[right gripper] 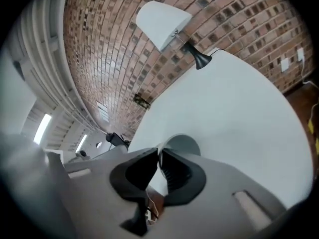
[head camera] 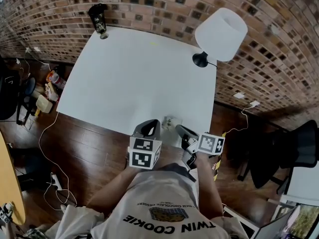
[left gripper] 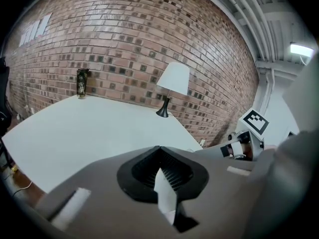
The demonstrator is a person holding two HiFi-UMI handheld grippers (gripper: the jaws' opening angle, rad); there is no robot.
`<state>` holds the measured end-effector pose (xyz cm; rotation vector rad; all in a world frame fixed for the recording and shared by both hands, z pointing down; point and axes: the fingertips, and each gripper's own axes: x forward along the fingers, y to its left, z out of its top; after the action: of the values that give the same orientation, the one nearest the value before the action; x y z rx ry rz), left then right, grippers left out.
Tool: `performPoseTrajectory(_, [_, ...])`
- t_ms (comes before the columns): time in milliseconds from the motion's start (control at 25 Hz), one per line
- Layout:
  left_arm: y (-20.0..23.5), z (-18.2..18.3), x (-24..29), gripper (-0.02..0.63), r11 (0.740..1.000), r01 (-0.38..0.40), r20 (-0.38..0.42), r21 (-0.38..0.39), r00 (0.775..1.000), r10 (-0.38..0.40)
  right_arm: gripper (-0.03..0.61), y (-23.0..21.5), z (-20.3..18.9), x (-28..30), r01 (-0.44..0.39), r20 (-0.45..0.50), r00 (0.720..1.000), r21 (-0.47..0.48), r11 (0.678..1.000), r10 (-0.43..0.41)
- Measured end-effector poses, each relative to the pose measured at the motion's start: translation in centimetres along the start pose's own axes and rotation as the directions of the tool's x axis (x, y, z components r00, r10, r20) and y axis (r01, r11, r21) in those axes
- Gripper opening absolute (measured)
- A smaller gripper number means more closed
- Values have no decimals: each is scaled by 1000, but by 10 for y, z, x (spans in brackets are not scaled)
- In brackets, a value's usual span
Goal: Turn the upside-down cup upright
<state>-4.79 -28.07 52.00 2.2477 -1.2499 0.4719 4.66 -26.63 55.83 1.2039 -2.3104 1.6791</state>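
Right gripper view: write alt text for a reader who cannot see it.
The right hand-held gripper is shut on the thin wall of a pale cup over a white table, with the picture tilted. A white-shaded lamp stands at the table's far edge before a brick wall.

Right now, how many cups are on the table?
1 for sure: a small cup at the table's near edge, pinched in the right gripper's jaws. The tall dark container at the far left corner may be a second; I cannot tell.
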Motion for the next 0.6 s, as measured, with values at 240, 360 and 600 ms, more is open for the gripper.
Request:
performPoseTrajectory(240, [1,0,-4,3,1000,-7,8,-9,1000,7,18,19,14,-1,-32,-21,999,-131,991,29])
performPoseTrajectory(360, [0,-1,-5,3,1000,-10,11,-12,1000,11,18,29,22,3,28,-105,992,-377,926,-72])
performPoseTrajectory(600, [0,-1,-11,3,1000,-20,23,-17,1000,20,18,44,15,17,-21,-266,911,-792,610,-315])
